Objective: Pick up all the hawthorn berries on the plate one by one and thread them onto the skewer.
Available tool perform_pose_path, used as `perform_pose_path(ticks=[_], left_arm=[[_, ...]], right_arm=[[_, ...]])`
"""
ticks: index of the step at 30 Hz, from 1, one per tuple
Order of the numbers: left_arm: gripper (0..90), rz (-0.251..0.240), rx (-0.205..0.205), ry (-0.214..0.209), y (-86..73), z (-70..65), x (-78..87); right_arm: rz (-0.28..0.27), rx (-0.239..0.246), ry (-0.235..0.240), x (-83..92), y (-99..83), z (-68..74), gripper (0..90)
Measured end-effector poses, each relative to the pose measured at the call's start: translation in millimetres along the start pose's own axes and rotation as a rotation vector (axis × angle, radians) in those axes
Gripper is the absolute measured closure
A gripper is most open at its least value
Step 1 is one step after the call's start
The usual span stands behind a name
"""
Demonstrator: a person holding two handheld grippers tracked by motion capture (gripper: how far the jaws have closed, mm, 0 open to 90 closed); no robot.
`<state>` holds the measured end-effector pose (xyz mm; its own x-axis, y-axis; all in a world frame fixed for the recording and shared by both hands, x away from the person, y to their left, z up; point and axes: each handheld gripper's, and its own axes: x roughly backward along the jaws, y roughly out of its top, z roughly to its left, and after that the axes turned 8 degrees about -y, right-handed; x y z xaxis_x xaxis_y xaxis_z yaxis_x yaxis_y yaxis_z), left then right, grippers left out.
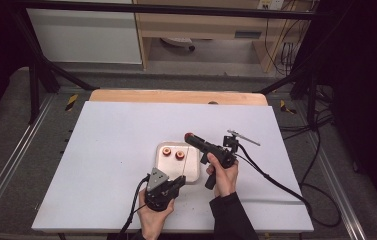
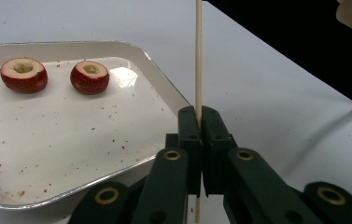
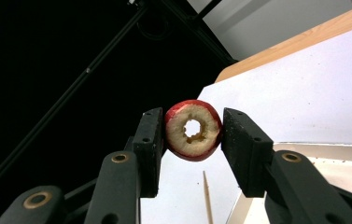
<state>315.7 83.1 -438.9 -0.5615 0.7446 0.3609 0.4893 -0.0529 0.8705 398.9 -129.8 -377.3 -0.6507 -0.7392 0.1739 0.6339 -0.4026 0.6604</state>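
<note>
Left gripper (image 2: 198, 140): your jaws are clamped on the wooden skewer (image 2: 198, 56), just off the foil tray's (image 2: 162, 84) right rim.
Right gripper (image 3: 192, 135): you're pinching a cored red fruit slice (image 3: 193, 129), raised over the tray.
Room: bare white tabletop (image 1: 111, 130) left and beyond.
Hidden: skewer tip cut off.

High view overhead; gripper views close, low; probably sharing tray (image 2: 164, 88).

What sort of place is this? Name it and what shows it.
Probably a lab or workshop rigged for recording, not a kitchen: a white table inside a black metal frame, loose cables on grey carpet, and a foil tray of cored fruit pieces.
</note>
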Motion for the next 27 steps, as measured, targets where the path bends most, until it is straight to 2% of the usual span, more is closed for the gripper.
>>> perform_pose_path(ticks=[19,27], left_arm=[[88.0,-0.018,-0.008,0.001,0.8,1.3,-0.7],[88.0,-0.023,0.008,-0.009,0.9,1.3,-1.4]], right_arm=[[-0.007,0.003,0.016,-1.9,-4.6,-0.8,59.6],[-0.010,-0.007,0.026,-2.0,-5.3,-0.5,59.6]])
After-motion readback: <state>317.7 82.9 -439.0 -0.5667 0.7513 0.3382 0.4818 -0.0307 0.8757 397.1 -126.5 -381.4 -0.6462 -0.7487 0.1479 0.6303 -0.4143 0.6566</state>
